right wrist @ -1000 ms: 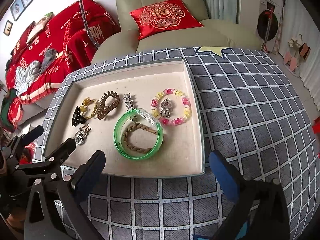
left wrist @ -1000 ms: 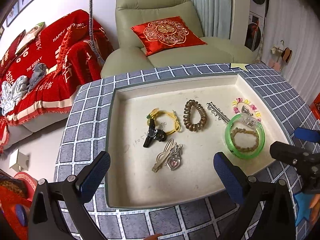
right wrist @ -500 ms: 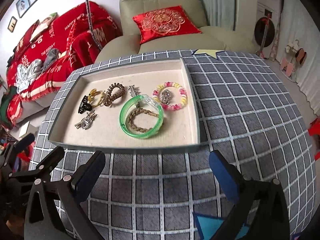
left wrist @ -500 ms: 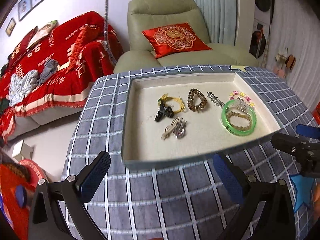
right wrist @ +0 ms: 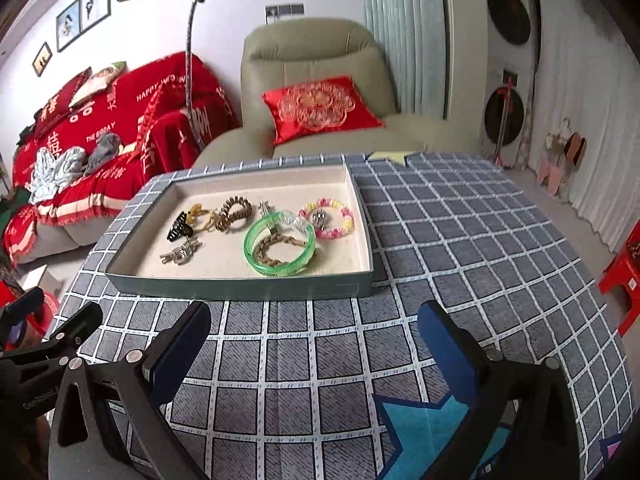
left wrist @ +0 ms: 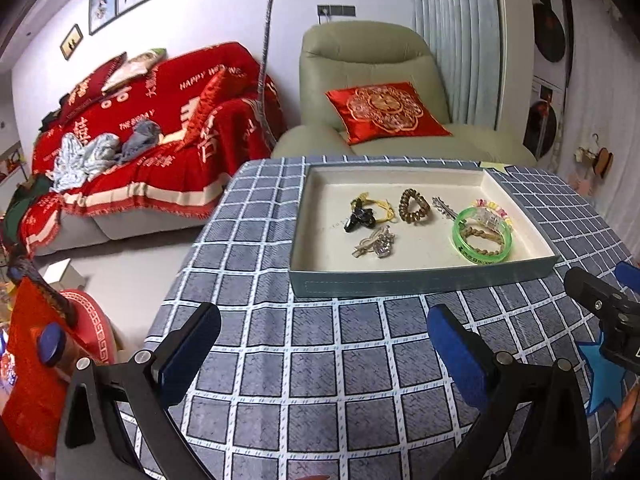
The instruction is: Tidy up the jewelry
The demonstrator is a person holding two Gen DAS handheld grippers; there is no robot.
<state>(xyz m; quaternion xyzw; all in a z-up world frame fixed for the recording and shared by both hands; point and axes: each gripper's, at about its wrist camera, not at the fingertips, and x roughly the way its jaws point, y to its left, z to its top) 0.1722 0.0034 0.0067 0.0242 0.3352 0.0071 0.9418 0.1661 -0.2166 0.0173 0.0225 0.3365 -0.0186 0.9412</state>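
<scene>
A shallow grey-green tray sits on the checked tablecloth. In it lie a green bangle around a braided brown band, a pastel bead bracelet, a brown coil tie, a silver clip, a black claw clip on a yellow tie, and a silver hairpin with a charm. My left gripper and right gripper are open and empty, both short of the tray's near wall.
A green armchair with a red cushion stands behind the table. A red-covered sofa is at the left. A blue star patch lies on the cloth under my right gripper. A red stool stands at the right.
Both grippers have pulled back and away from the tray, which now looks smaller and farther. Both stay open and empty. The jewelry has not moved.
</scene>
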